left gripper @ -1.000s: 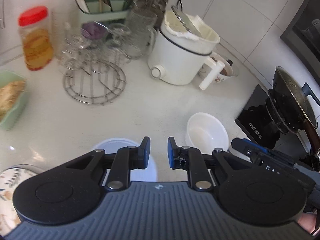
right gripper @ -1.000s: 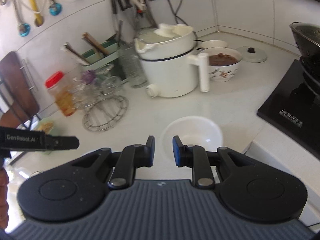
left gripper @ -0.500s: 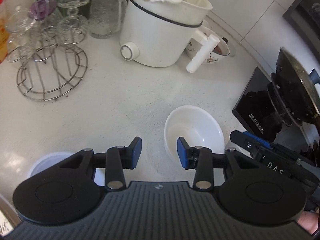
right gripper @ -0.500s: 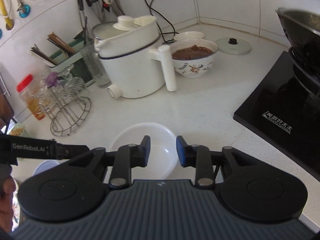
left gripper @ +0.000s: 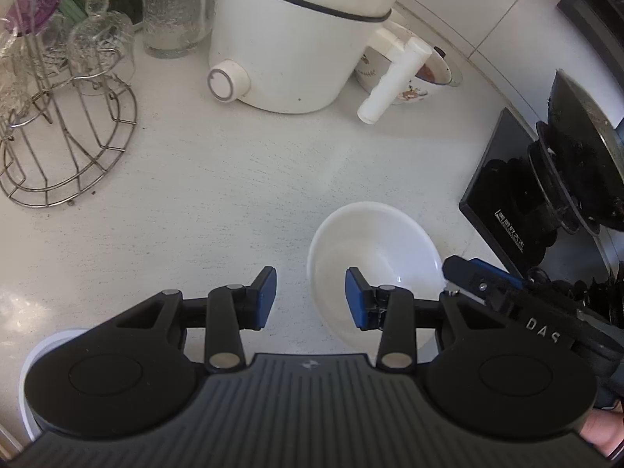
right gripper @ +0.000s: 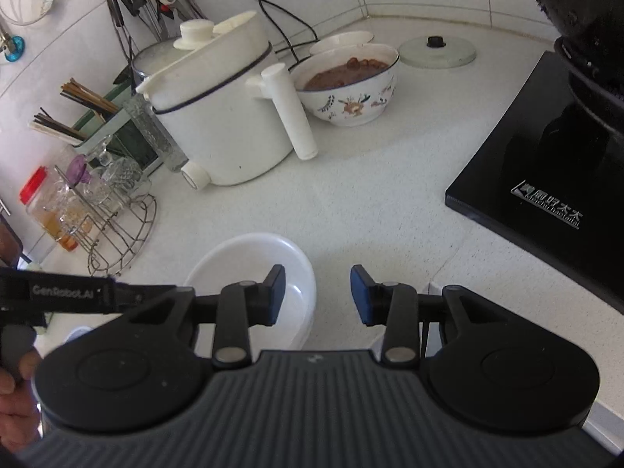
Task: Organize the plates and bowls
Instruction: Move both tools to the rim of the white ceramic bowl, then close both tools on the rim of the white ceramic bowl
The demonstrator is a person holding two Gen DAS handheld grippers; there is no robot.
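An empty white bowl (left gripper: 374, 261) sits on the pale tabletop (left gripper: 218, 195), low and right of centre in the left view. Both tongs, left (left gripper: 311, 298) and right (right gripper: 316, 295), have just been opening; each stands partly open and empty, straddling one bowl rim. Best to seat a pad inside before closing. Only the right view shows the food-filled patterned bowl (right gripper: 351, 89), upper centre.
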